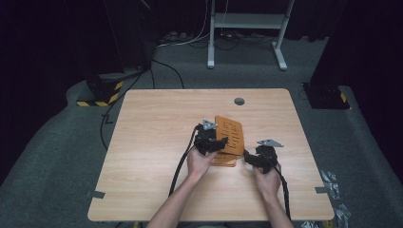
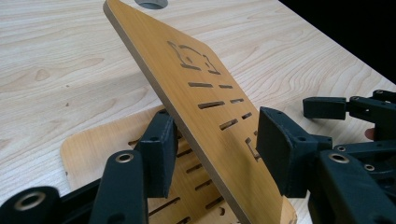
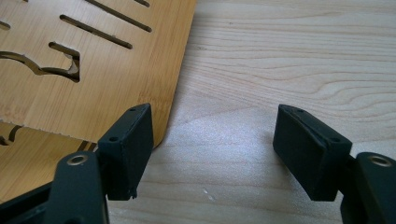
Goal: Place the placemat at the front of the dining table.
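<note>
Two orange-brown wooden boards with cut-out slots sit mid-table. One board [image 1: 225,161] [image 2: 93,144] lies flat. The other [image 1: 231,133] [image 2: 205,107] leans over it, its far end raised. My left gripper [image 1: 215,142] [image 2: 212,149] is shut on the tilted board near its low end, one pad under it and one on its top face. My right gripper [image 1: 249,156] [image 3: 212,144] stands open just right of the boards, low over bare table, with nothing between its jaws. Its left jaw is beside the tilted board's corner [image 3: 159,130].
The light wooden table [image 1: 157,142] has a round grey hole [image 1: 239,101] near its far edge. A white frame stand [image 1: 247,21], cables and a yellow-black striped base [image 1: 102,97] are on the floor beyond. Tape tabs mark the table's front corners.
</note>
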Motion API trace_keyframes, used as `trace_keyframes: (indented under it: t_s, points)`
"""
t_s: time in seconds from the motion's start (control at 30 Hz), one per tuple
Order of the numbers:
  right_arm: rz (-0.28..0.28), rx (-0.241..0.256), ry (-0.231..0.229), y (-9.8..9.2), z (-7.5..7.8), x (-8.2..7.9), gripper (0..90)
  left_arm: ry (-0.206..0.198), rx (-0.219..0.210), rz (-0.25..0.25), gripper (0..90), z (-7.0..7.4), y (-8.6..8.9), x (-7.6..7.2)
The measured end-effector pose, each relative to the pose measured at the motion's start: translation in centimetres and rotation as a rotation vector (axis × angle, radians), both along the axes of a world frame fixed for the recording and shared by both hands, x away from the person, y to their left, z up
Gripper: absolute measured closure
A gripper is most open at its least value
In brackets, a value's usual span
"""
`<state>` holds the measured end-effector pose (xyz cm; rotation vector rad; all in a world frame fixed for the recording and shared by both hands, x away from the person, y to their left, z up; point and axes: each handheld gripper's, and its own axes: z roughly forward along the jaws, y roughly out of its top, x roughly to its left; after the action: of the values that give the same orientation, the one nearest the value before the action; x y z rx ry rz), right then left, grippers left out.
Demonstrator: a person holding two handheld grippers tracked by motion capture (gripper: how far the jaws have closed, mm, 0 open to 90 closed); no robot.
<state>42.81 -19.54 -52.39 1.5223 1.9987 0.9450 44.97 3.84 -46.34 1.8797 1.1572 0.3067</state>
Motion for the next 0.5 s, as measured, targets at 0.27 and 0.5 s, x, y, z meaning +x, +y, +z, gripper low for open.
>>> trace_keyframes:
  t_s: [0.27,0.5]
  points:
    - [-0.002,-0.075,0.004,0.9,0.0,-0.1,29.9,0.006,0.004,-0.019,51.2,-0.1,-0.7,0.1]
    - [0.007,-0.07,0.005,1.0,0.0,-0.1,29.8,0.013,0.014,-0.007,50.0,-0.6,-1.2,0.4]
